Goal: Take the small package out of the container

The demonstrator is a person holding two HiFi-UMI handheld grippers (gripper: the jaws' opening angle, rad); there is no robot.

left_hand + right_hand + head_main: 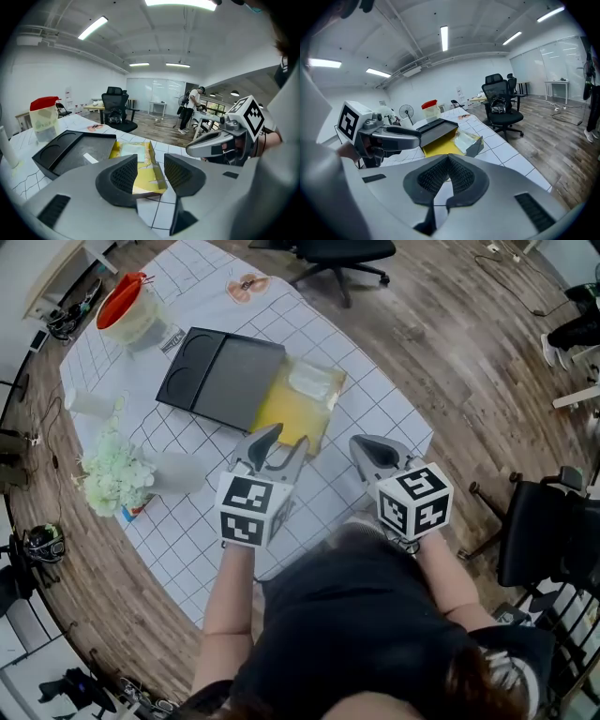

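Note:
A shallow yellow container (291, 413) lies open on the grid-patterned cloth, next to its black lid (220, 376). A small pale package (313, 381) rests inside at the container's far end. My left gripper (286, 439) hovers just before the container's near edge with its jaws apart and nothing between them; in the left gripper view the container (140, 176) shows through the gap of that gripper (151, 177). To its right, my right gripper (364, 444) is shut and empty. In the right gripper view that gripper (447, 177) has its pads together, with the package (466, 139) ahead.
A jar with a red lid (131, 310) stands at the far left. Pale flowers (114, 474) and a white cup (178, 472) sit left of my left gripper. The table's curved edge (412, 451) runs close to my right gripper. Office chairs (548, 540) stand on the wooden floor.

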